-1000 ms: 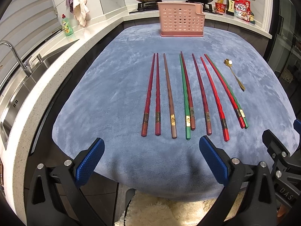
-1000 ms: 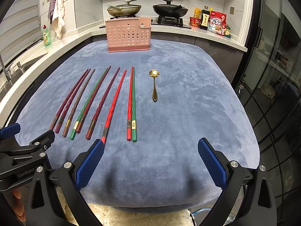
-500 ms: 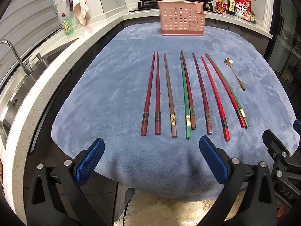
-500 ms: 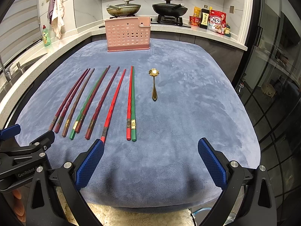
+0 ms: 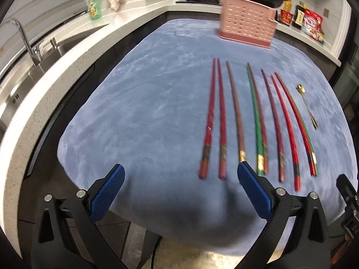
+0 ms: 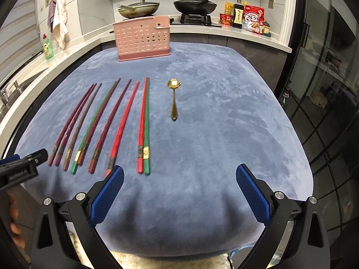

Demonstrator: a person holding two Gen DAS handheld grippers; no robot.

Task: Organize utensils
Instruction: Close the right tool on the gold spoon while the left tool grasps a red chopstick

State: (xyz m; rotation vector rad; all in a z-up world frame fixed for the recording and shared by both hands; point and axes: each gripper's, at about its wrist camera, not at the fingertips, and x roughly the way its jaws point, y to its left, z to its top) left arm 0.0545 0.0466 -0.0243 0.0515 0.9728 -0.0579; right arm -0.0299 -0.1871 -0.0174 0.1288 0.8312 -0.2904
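Left hand-held gripper (image 5: 180,181) wide open and empty, right hand-held gripper (image 6: 179,180) likewise, row of long red, green and brown chopsticks (image 6: 101,123) beside small gold spoon (image 6: 174,99) on blue plush-covered bench (image 6: 224,123), pink perforated plastic utensil caddy (image 6: 142,41) at far edge

Chopsticks (image 5: 258,121) smeared by motion blur in left view — gold bands unreadable, brown one's butt end hidden behind left tool's finger (image 5: 254,192), right tool (image 5: 349,204) cut off at edge, snack-bag print (image 6: 253,21) too small.
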